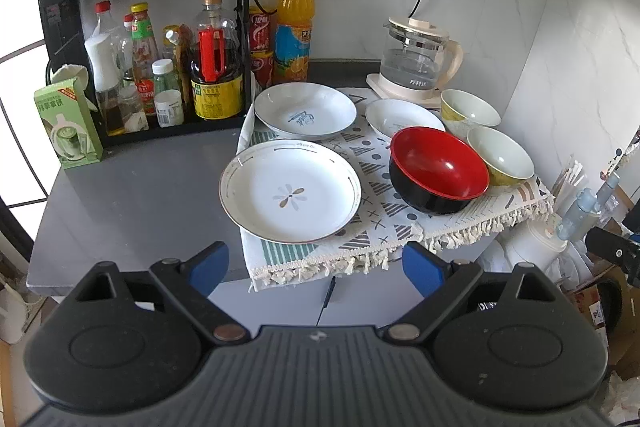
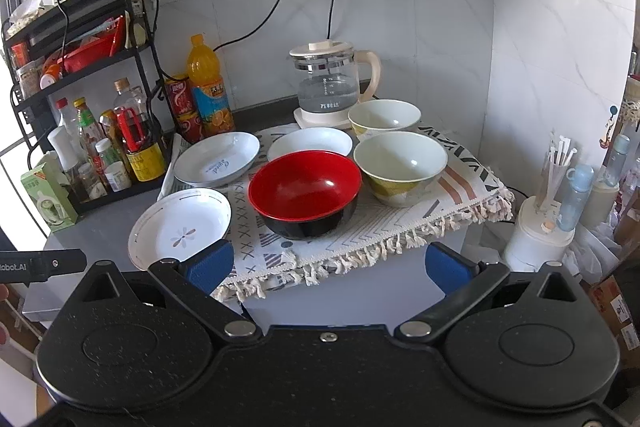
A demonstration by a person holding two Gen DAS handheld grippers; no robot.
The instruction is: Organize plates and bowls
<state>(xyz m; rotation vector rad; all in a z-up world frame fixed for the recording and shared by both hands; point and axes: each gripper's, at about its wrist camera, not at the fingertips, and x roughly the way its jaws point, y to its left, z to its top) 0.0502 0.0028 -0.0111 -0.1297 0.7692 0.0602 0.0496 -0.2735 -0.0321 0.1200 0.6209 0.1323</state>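
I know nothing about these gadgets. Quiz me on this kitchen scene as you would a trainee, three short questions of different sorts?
1. True or false: the red and black bowl is stacked inside another bowl.
2. How many white plates lie on the patterned cloth? A) one B) three C) five
3. Fill in: the fingers of the left gripper and of the right gripper are both ____ and hold nothing.

Key:
1. False. It sits alone on the cloth, beside the two yellow-green bowls.
2. B. The flower plate, the lettered plate and a plain plate.
3. Open.
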